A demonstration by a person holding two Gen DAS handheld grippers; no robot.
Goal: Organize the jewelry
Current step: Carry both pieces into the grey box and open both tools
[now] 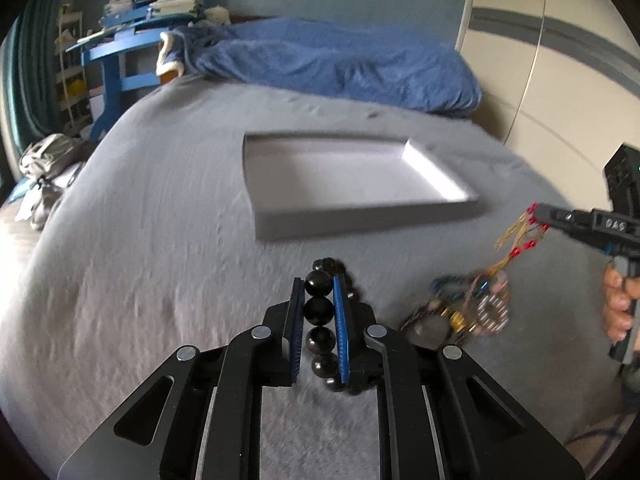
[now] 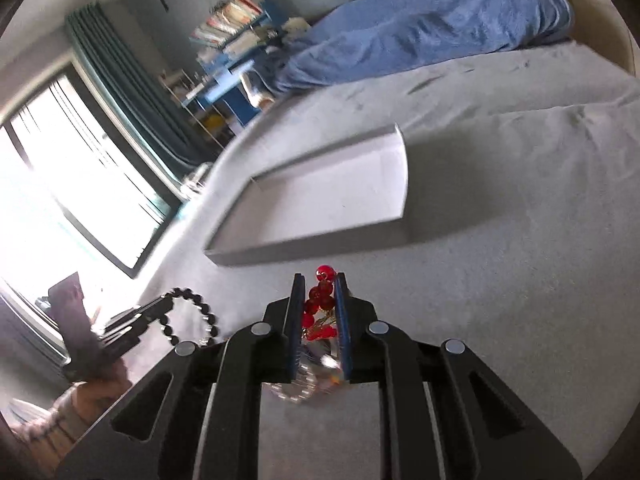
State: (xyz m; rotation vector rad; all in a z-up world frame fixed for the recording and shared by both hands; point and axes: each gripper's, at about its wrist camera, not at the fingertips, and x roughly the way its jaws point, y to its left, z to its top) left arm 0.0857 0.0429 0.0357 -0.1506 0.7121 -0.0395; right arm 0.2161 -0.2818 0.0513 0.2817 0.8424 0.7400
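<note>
We see a grey bed with a shallow white box lying open on it, far from both grippers and a little to the left of the right one.

Our left gripper is closed on a black bead bracelet: several large dark beads sit in a row between its blue pads, and the rest of the loop hangs to the right and below the fingers. In the right wrist view the same bracelet shows as a ring dangling from the left gripper, lifted off the bed.

Our right gripper is clamped on a red bead piece, with round red beads and thin gold wire pinched between the pads and one bead poking out past the tips. From the left view, that gripper holds the red-and-gold strands up, and they trail down to a blurred jewelry heap on the bed, near and to the right. We cannot tell whether the strands are tangled with the heap.

A blue blanket lies bunched at the far side of the bed.
</note>
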